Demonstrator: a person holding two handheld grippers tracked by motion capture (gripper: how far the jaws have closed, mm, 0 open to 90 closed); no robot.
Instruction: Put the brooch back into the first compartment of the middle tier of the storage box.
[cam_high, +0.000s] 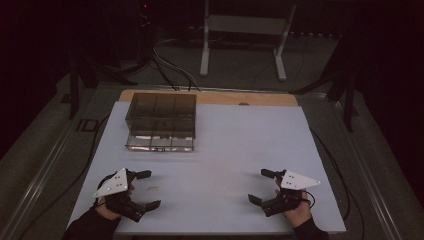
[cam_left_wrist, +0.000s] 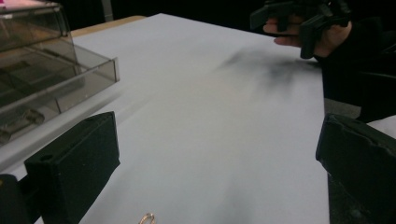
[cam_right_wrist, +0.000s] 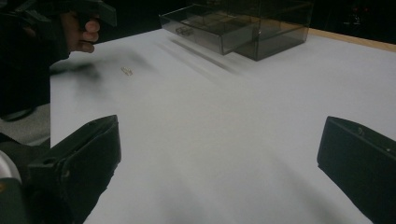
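Here, in the high view, the left claw (cam_high: 148, 189) sits at the lower left of the frame and the right claw (cam_high: 261, 186) at the lower right, each held in a hand just above the white surface (cam_high: 220, 150). Both claws are spread wide with nothing between their jaws, and they point toward each other across a bare stretch of the surface.

A small ring (cam_high: 153, 189) lies flat on the surface just beside the left claw, between its two jaws as seen from above. In the left gripper view the ring (cam_left_wrist: 146, 218) shows at the bottom edge of the frame, between the two black jaws, only partly in view. In the right gripper view it is a tiny pale shape (cam_right_wrist: 126, 71) in the upper left, near the other hand.

A smoky clear drawer box (cam_high: 161, 121) stands in the upper left part of the surface, well apart from both claws. Its bottom drawer (cam_left_wrist: 56, 93) is pulled out toward the near side, with small items inside that are too dim to make out.
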